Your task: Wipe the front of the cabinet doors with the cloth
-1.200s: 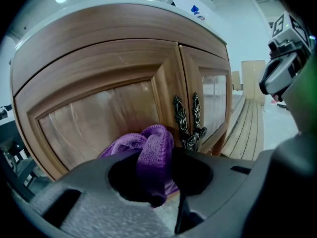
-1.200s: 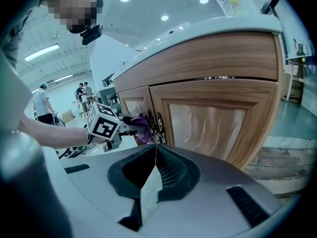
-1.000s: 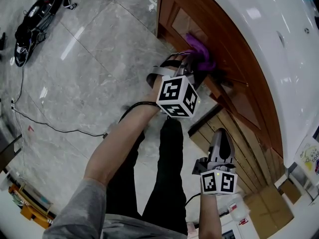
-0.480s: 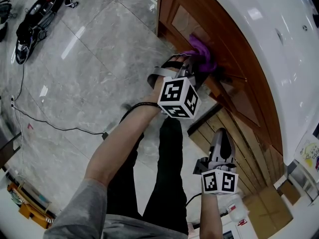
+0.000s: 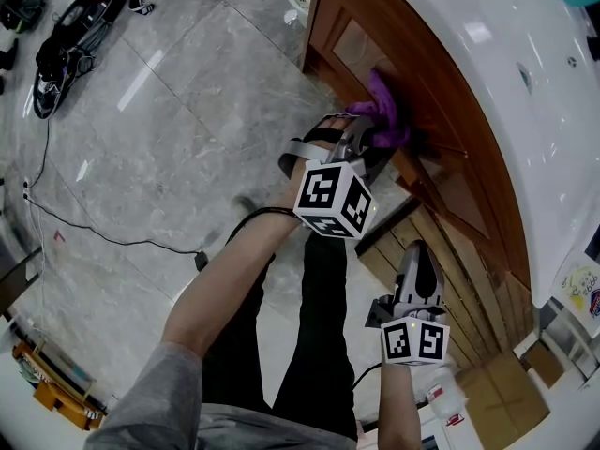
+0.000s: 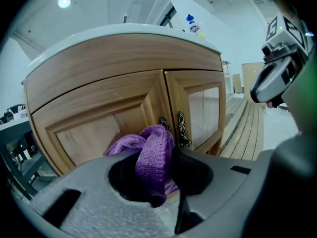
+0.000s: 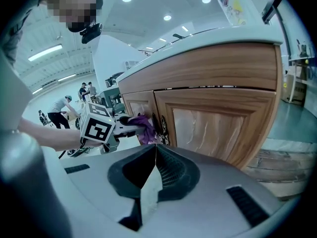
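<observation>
A purple knitted cloth (image 5: pixel 384 115) is pressed against the brown wooden cabinet door (image 5: pixel 352 50), close to the dark ornate handles (image 6: pixel 182 129) where the two doors meet. My left gripper (image 5: pixel 368 141) is shut on the cloth (image 6: pixel 152 157), which bunches out of its jaws. In the right gripper view, the left gripper (image 7: pixel 119 125) holds the cloth (image 7: pixel 144 128) against the left door. My right gripper (image 5: pixel 417 259) hangs lower, away from the right door (image 7: pixel 213 128), jaws shut with nothing in them (image 7: pixel 151 180).
A white countertop (image 5: pixel 525 111) overhangs the doors. A wooden slatted platform (image 5: pixel 450 279) lies at the cabinet's foot, with a cardboard box (image 5: pixel 506 392) beyond. Black gear (image 5: pixel 70 26) and a cable (image 5: pixel 94 237) lie on the grey floor. The person's legs (image 5: pixel 314 345) stand below the grippers.
The left gripper and the cloth have shifted a little along the door toward the handles. The right gripper has stayed about where it was.
</observation>
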Demonstrator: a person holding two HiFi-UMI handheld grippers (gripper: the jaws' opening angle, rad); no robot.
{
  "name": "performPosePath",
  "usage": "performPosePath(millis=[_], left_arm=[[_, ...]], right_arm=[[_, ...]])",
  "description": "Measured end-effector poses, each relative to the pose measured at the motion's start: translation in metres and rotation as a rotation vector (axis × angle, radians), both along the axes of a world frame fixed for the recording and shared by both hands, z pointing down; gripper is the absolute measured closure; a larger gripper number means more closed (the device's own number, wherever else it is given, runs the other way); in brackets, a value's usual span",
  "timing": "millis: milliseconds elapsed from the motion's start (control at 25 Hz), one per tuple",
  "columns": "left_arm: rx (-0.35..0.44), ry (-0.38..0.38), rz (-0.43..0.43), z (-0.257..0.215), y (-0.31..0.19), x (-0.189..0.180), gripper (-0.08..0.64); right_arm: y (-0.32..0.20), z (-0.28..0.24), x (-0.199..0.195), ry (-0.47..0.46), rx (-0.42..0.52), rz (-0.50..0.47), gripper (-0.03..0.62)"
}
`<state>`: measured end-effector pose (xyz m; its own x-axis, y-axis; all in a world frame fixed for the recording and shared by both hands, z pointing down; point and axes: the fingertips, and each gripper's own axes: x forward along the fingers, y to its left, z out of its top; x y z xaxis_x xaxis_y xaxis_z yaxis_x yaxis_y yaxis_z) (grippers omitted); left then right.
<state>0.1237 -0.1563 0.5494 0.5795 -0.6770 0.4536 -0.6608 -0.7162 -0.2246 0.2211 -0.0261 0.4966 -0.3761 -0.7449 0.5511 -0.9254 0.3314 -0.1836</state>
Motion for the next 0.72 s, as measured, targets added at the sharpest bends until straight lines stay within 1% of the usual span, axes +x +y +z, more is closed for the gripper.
performPosePath(millis=[280, 520, 720], left_arm=[[0.0, -0.006, -0.045, -0.004, 0.014, -0.036, 0.46], [-0.015, -0.025, -0.084, 0.005, 0.02, -0.067, 0.459], [-0.03, -0.043, -0.11, 0.015, 0.018, -0.083, 0.459]], right_arm=[[-0.002, -0.004, -0.025, -0.012, 0.003, -0.024, 0.581], [-0.001, 0.001, -0.044, -0.021, -0.004, -0.041, 0.581], [-0.004, 0.004, -0.052, -0.022, -0.009, -0.047, 0.581]])
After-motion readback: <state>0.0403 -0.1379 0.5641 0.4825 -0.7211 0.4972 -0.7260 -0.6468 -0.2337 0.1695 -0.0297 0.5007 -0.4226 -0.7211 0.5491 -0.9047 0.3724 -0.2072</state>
